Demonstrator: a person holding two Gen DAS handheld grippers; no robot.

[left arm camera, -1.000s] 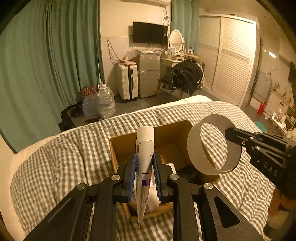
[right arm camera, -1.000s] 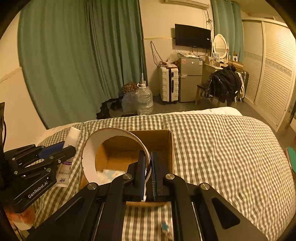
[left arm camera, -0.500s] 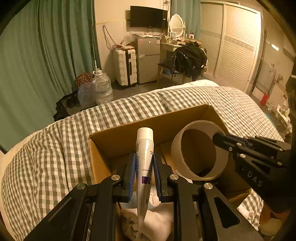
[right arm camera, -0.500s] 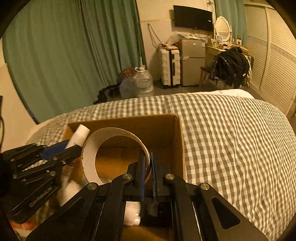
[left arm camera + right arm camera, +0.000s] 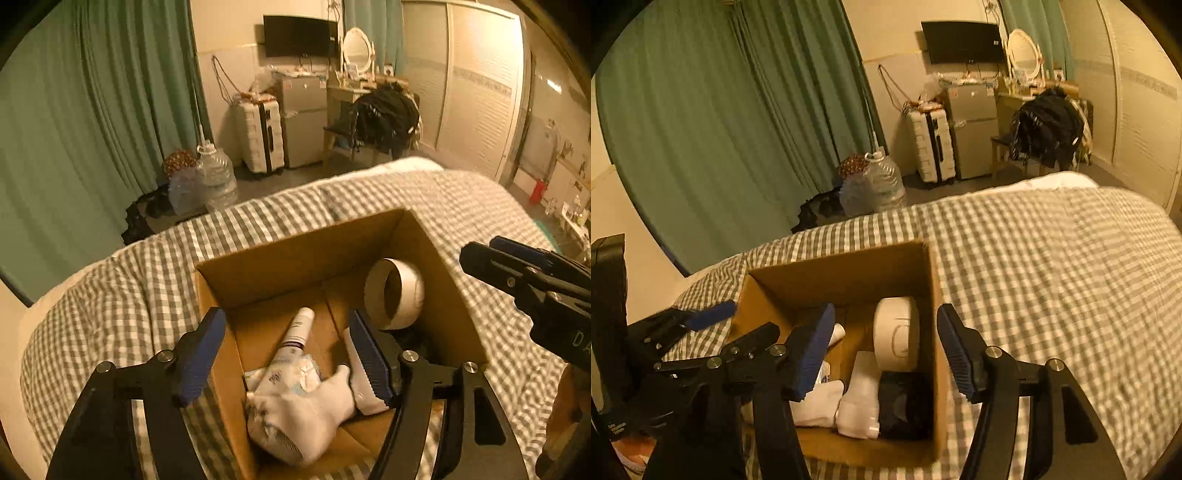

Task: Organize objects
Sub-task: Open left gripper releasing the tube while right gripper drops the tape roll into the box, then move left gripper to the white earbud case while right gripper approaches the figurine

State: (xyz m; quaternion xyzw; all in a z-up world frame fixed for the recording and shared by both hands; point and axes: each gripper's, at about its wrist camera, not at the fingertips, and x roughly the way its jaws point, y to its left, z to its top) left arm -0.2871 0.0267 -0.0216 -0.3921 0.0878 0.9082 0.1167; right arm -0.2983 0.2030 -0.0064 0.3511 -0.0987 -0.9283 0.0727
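- Now both of my grippers are released: the left gripper (image 5: 286, 354) and the right gripper (image 5: 884, 352) hang above the cardboard box (image 5: 295, 254) with fingers spread wide and nothing between them.
- Half a second ago the left held the white tube (image 5: 297, 332) and the right pinched the tape roll (image 5: 393, 293); both now lie inside the box, the tube flat on the floor, the roll on edge against the right wall.
- I judge this pair of placements finished, so the grippers are free for further objects.
- Also inside: a white crumpled cloth (image 5: 299, 413), a white bottle (image 5: 860, 398) and a dark item (image 5: 905, 402) I cannot identify.
- The box sits on the checked bed (image 5: 1052, 266).
- Hidden: my left fingers cover the box's near corners, and printing on the tube is too small to read.
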